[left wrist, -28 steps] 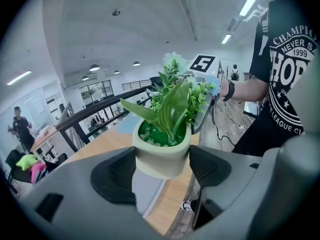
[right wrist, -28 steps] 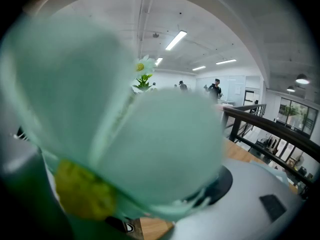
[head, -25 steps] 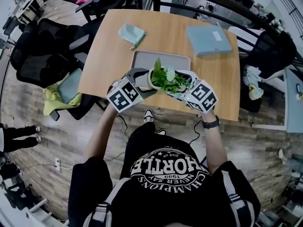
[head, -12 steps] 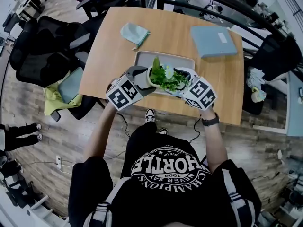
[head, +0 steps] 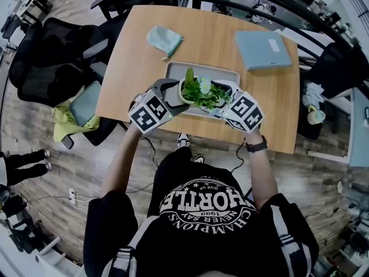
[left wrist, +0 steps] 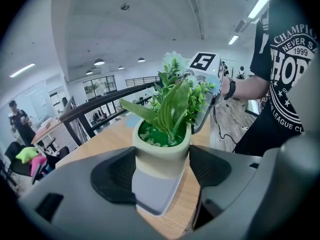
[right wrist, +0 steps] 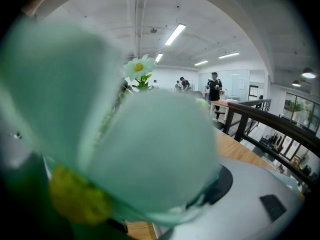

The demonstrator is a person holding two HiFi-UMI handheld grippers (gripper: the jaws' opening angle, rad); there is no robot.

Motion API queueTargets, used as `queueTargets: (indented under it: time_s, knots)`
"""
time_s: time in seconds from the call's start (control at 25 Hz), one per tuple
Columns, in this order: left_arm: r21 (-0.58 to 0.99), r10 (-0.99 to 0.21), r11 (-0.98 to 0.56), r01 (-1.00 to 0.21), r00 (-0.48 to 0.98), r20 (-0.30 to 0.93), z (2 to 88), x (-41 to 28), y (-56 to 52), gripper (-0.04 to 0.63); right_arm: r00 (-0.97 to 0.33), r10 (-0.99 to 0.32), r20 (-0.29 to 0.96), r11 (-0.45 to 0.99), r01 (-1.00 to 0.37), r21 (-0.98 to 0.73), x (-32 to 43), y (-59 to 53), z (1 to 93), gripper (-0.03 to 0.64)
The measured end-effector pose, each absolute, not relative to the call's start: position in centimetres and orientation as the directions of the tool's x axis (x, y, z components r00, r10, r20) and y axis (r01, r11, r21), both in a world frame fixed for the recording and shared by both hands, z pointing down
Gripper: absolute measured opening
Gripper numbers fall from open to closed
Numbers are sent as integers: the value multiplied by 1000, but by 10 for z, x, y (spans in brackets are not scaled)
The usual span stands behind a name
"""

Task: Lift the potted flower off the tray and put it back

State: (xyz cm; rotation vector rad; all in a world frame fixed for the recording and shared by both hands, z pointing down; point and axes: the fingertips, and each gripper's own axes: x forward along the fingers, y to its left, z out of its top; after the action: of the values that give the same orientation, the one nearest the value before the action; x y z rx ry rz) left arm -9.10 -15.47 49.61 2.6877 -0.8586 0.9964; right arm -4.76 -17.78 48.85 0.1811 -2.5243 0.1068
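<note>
Left gripper view shows the left claw (left wrist: 161, 170) clenched on the potted flower (left wrist: 167, 131), apparently lifted just above the tray (left wrist: 156, 198) beneath it. Petals mask the right claw (head: 223, 101), so its grip cannot be told. Setting down is left.

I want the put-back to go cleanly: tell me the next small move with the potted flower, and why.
Probably lower the potted flower straight down onto the tray. The fingers of the left gripper press the pot's sides, and the pot hangs over the tray's near part, seemingly not yet resting on it. The right gripper is at the foliage; blurred petals block its view.
</note>
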Motion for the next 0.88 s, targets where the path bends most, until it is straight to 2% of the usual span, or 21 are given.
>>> queueTargets:
  time_s: [0.88]
  knots:
    - [-8, -415, -837, -547, 626, 661, 528, -131, -207, 351, -793, -101, 601, 979, -187, -82, -88, -229, 521, 383]
